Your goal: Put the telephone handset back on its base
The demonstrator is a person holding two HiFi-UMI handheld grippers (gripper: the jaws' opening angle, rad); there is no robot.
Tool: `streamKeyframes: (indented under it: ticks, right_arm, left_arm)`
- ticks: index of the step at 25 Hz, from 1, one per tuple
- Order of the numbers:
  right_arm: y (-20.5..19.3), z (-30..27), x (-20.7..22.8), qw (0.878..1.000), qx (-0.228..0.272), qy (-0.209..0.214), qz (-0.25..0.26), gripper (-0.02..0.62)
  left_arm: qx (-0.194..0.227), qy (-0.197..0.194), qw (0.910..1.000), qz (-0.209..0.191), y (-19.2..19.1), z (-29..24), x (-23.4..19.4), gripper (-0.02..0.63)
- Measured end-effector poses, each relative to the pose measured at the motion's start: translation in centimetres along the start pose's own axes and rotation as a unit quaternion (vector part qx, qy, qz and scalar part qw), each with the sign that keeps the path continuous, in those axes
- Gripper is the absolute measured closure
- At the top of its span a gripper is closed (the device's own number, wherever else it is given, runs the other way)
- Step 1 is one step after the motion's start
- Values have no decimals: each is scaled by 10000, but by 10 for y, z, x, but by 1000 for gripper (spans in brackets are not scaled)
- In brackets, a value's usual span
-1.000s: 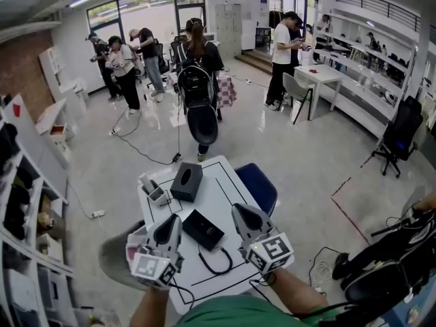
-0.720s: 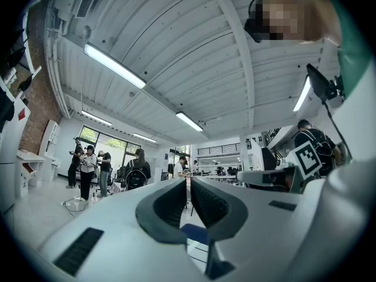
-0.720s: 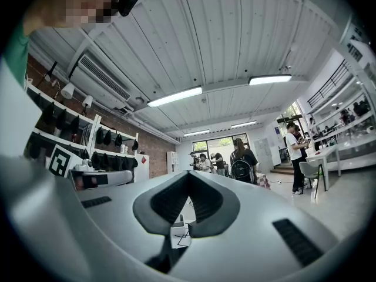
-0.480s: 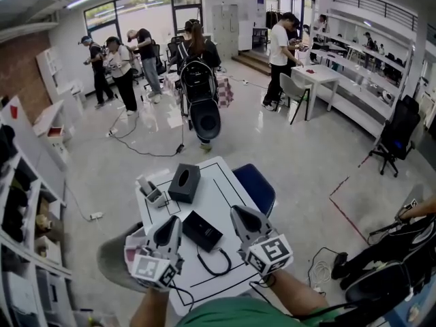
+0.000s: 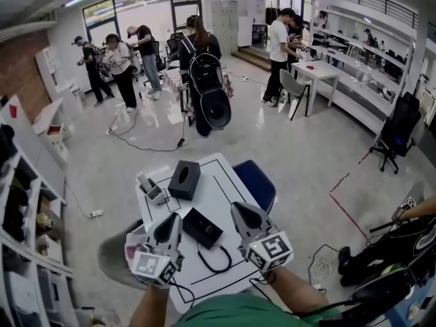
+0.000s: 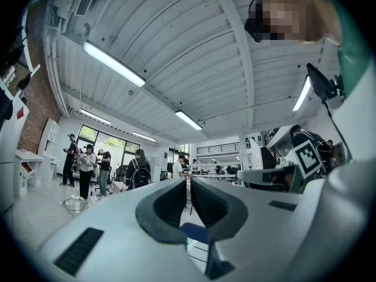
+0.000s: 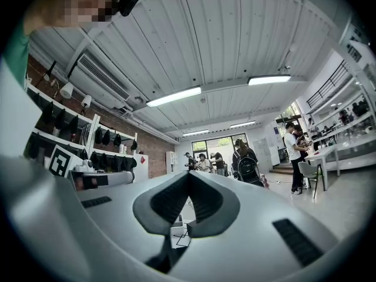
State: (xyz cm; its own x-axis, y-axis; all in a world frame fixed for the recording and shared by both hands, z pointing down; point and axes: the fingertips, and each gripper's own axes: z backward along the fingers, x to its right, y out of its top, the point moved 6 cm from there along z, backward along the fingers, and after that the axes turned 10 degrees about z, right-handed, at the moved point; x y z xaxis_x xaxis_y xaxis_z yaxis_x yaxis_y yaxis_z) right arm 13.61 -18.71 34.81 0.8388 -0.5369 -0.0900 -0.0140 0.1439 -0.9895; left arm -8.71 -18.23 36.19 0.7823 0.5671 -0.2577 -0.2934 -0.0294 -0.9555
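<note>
Over the near table (image 5: 225, 182) edge, left gripper (image 5: 170, 219) and right gripper (image 5: 238, 209) hovered, fingers (image 6: 170, 201) closed on nothing.
Telephone (image 5: 202, 228) probably light, rigid, slick; grasp across its middle, minding the cord (image 5: 216, 264).

- black telephone (image 5: 203, 228) sits mid-way on the counter (image 5: 221, 182), between the left claw (image 5: 169, 219) and right claw (image 5: 237, 208), small gap on each side
- its cord (image 5: 216, 261) loops across the near strip
- far-left corner's crowded: black tissue box (image 5: 184, 180) plus a little holder (image 5: 153, 191)
- right side's bare, blue chair (image 5: 255, 184) just beside that edge
</note>
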Motion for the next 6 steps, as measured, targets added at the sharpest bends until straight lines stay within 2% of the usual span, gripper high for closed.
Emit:
streamKeyframes:
  ticks: [6]
  right_arm:
    - [2,2,-4,10000,1,5,7,574]
  left_arm:
    - [-10,18,10000,21,2,3,0,569]
